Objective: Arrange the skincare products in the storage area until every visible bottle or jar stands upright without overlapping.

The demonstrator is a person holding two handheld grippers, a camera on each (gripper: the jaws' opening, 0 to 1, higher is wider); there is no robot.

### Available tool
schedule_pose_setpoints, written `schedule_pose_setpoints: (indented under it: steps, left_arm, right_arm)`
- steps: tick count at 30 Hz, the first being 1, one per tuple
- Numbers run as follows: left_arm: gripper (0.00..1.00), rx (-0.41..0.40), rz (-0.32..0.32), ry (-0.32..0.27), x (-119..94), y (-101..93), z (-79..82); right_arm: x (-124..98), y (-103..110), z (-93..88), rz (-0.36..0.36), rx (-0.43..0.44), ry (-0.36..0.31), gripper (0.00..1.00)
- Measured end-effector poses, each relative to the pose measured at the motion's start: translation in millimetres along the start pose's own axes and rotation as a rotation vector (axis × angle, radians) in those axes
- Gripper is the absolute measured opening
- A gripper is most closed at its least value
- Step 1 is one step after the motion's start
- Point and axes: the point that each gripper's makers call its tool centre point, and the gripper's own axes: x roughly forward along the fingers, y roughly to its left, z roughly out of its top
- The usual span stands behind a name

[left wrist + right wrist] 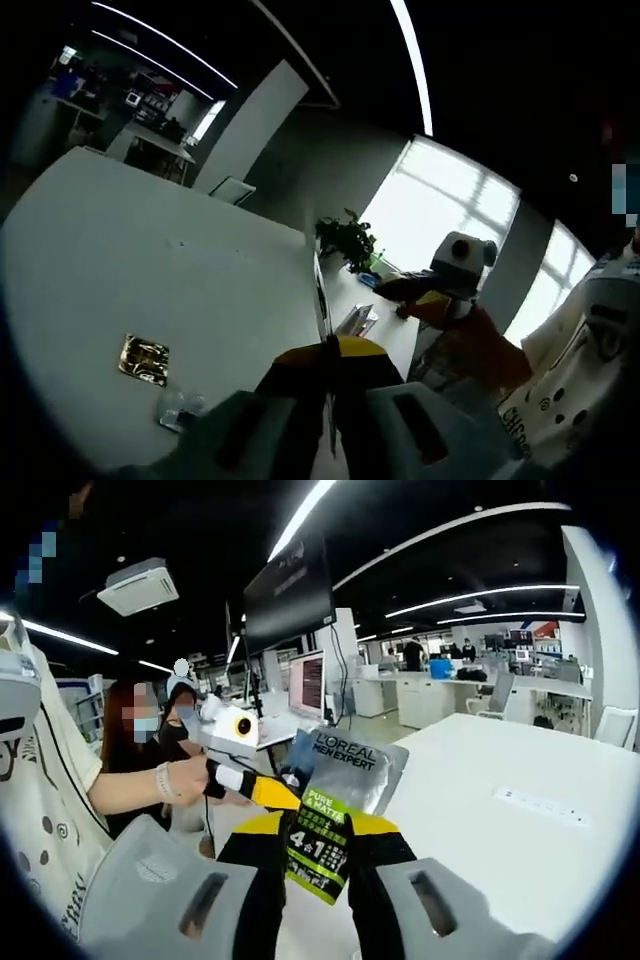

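Observation:
In the right gripper view my right gripper (318,848) is shut on a silver, green and black L'Oreal Men Expert sachet (345,770), held upright above the white table (500,830). In the left gripper view my left gripper (330,352) has its yellow-tipped jaws pressed together on a thin flat packet (320,295), seen edge-on and rising between them. A gold sachet (145,358) and a small clear packet (180,408) lie flat on the white table (150,260) to the lower left of it.
A person (150,770) stands by the table holding another gripper (235,742) whose yellow tip is near the sachet's left edge. That other gripper (460,262) and a potted plant (348,240) show at the table's far edge. A white patterned shirt (575,370) is close by.

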Motion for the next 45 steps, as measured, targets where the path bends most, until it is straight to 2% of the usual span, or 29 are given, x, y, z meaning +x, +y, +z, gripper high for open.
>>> schedule_pose_setpoints:
  steps: [5,10,13,15,17,20,28,35,39,45]
  left_arm:
    - [0.0,-0.016,0.027,0.052,1.9,10.4,-16.1]
    - [0.0,-0.078,0.033,0.073,3.4,21.8,-27.2]
    - [0.0,-0.098,0.049,0.098,4.7,27.4,-37.2]
    - [0.0,-0.114,0.06,0.12,9.3,21.4,-46.9]
    - [0.0,-0.107,0.067,0.143,8.6,30.3,-49.2]
    - [0.0,-0.102,0.074,0.174,12.0,28.4,-57.3]
    - [0.0,-0.149,0.077,0.238,11.7,39.3,-78.8]
    - [0.0,-0.183,0.084,0.257,11.3,46.1,-87.6]
    - [0.0,-0.188,0.088,0.28,10.9,53.2,-94.1]
    - [0.0,-0.205,0.101,0.295,13.5,51.3,-105.5]
  right_arm:
    - [3.0,6.2,-12.3,0.001,-0.004,0.032,0.25]
    - [7.1,11.0,-34.1,-0.008,-0.055,0.122,0.28]
    - [10.0,15.5,-43.9,-0.001,-0.064,0.152,0.29]
    - [11.2,19.3,-49.0,0.006,-0.068,0.166,0.31]
    - [11.6,22.2,-53.3,0.007,-0.072,0.185,0.29]
    - [12.7,23.2,-59.7,-0.006,-0.091,0.207,0.27]
    - [18.1,29.0,-83.8,-0.009,-0.113,0.275,0.25]
    - [22.0,29.2,-106.7,-0.017,-0.102,0.321,0.24]
    - [24.3,28.9,-113.3,-0.015,-0.104,0.332,0.24]
    - [26.3,27.2,-124.2,-0.028,-0.114,0.358,0.23]
